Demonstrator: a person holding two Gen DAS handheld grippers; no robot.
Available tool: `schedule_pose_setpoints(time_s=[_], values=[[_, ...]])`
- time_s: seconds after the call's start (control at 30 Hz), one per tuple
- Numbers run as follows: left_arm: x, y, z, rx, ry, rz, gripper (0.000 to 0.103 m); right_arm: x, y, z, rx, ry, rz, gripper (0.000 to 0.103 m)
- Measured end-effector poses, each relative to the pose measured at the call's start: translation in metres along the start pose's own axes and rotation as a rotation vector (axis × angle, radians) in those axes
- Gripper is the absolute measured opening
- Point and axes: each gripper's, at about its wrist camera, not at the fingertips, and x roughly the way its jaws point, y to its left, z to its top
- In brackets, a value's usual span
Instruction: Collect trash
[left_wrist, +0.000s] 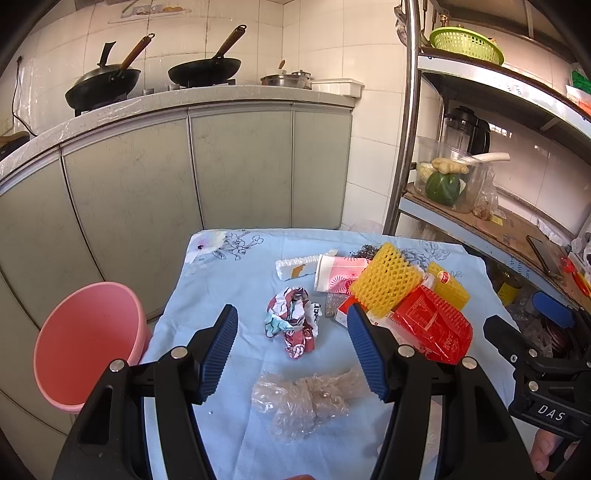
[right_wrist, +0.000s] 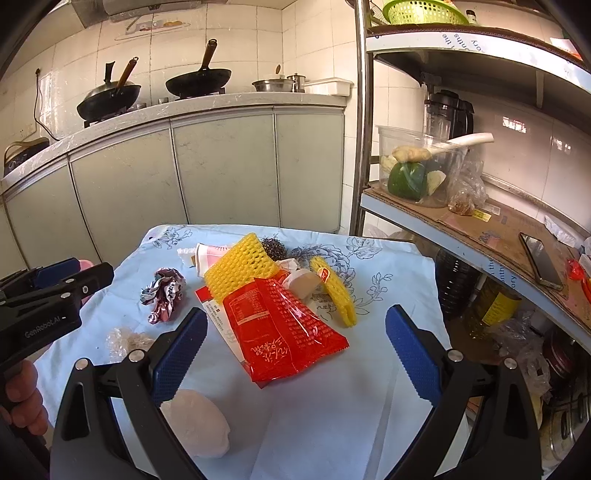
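Trash lies on a table with a light blue cloth (left_wrist: 221, 280). My left gripper (left_wrist: 291, 321) is open and empty above a crumpled printed wrapper (left_wrist: 291, 321) and crumpled clear plastic (left_wrist: 306, 398). My right gripper (right_wrist: 295, 325) is open and empty over a red snack bag (right_wrist: 280, 325). Behind it lie a yellow foam net (right_wrist: 240, 269), a second yellow net (right_wrist: 336, 291), a pink-and-white packet (left_wrist: 340, 275) and a steel scourer (right_wrist: 273, 247). A pale pink lump (right_wrist: 199, 421) sits by my right gripper's left finger. A pink bucket (left_wrist: 85, 339) stands left of the table.
Grey kitchen cabinets (left_wrist: 236, 166) with woks (left_wrist: 203, 70) on the counter stand behind the table. A metal shelf rack (right_wrist: 461, 229) on the right holds a tub of vegetables (right_wrist: 410, 173), a phone (right_wrist: 539, 262) and bottles below. A white foam piece (left_wrist: 295, 266) lies on the far cloth.
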Motion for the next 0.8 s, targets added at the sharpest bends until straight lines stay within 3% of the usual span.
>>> schedule_pose_setpoints(time_s=[0.17, 0.43, 0.8], values=[[0.000, 0.000, 0.000, 0.000, -0.001, -0.001, 0.061, -0.007, -0.007, 0.003, 0.048, -0.026, 0.072, 0.098], [-0.001, 0.000, 0.001, 0.007, 0.001, -0.010, 0.061, -0.011, -0.009, 0.004, 0.061, -0.047, 0.115, 0.098], [0.005, 0.010, -0.001, 0.018, 0.018, -0.035, 0.061, 0.000, -0.008, 0.001, 0.049, 0.000, 0.109, 0.098]])
